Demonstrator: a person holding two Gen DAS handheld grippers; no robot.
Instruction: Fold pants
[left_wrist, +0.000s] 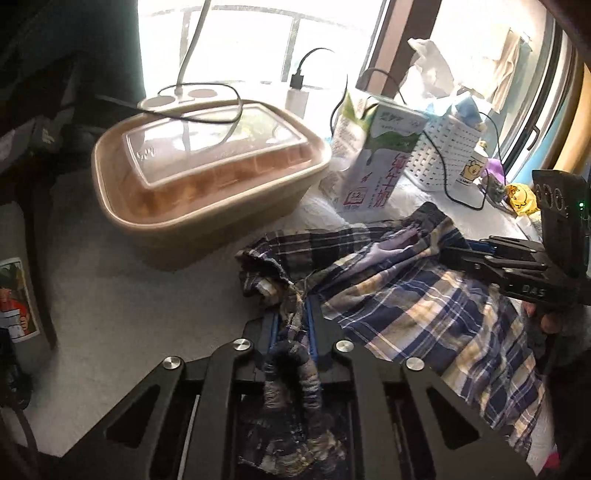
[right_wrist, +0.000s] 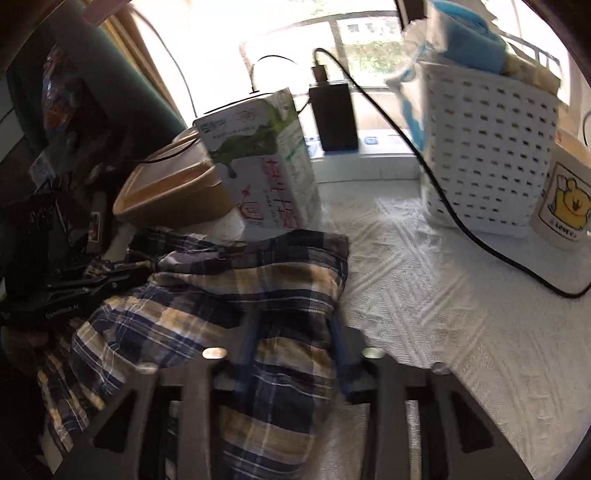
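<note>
The blue, cream and white plaid pants (left_wrist: 406, 306) lie crumpled on the table. In the left wrist view, my left gripper (left_wrist: 291, 326) is shut on a bunched, gathered edge of the cloth, which runs back between the fingers. The right gripper (left_wrist: 448, 254) reaches in from the right with its tips on the fabric. In the right wrist view, my right gripper (right_wrist: 293, 343) is shut on a thick fold of the pants (right_wrist: 221, 288), which fills the gap between its fingers. The left gripper (right_wrist: 147, 271) shows at the left edge of the cloth.
A brown lidded food container (left_wrist: 207, 206) and a milk carton (left_wrist: 373, 166) stand just behind the pants. A white perforated basket (right_wrist: 487, 147), a cartoon mug (right_wrist: 565, 206) and a black cable (right_wrist: 480, 243) sit at the right on the white textured table cover (right_wrist: 443, 332).
</note>
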